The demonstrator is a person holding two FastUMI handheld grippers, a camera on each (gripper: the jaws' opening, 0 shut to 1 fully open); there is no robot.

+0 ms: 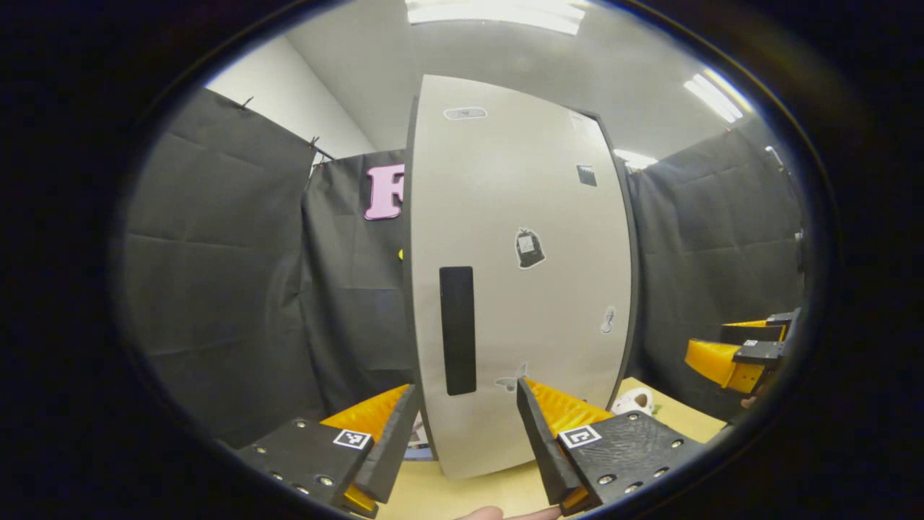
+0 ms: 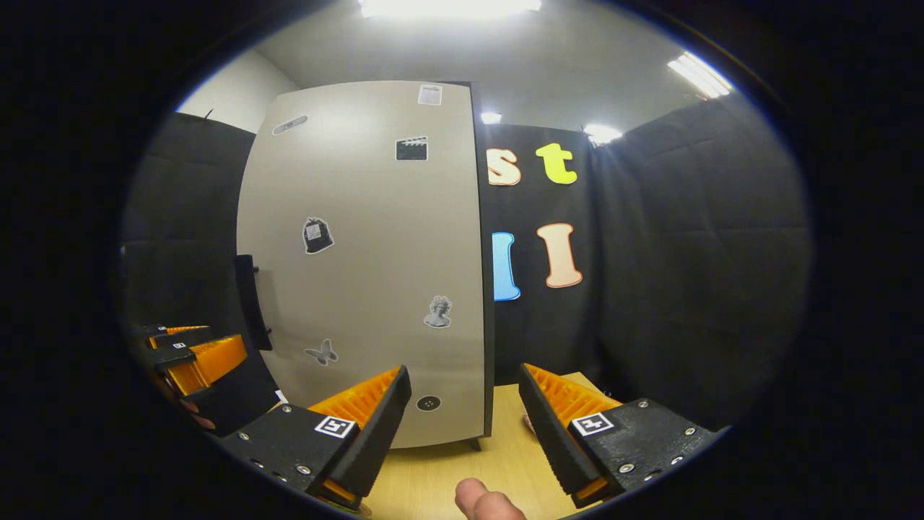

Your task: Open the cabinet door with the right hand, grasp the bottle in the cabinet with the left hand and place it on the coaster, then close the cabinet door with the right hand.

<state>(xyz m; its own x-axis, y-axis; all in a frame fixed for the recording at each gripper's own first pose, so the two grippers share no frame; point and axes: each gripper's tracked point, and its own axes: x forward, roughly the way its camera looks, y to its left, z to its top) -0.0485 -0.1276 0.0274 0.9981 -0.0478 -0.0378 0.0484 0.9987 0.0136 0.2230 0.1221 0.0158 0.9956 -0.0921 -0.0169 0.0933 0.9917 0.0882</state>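
Presently the cabinet door (image 2: 368, 267) stands shut, so the bottle, presumably behind it, cannot be seen. Its dark vertical handle (image 2: 250, 303) runs upright along the door's left edge in the right gripper view, up and to the left of the right hand-held gripper (image 2: 462, 404), whose fingers are spread wide and hold nothing. The left hand-held gripper (image 1: 465, 419), likewise agape and empty, faces the handle (image 1: 458, 330) more squarely and looks nearer. Both hover over the desk (image 2: 498, 448), apart from the door.
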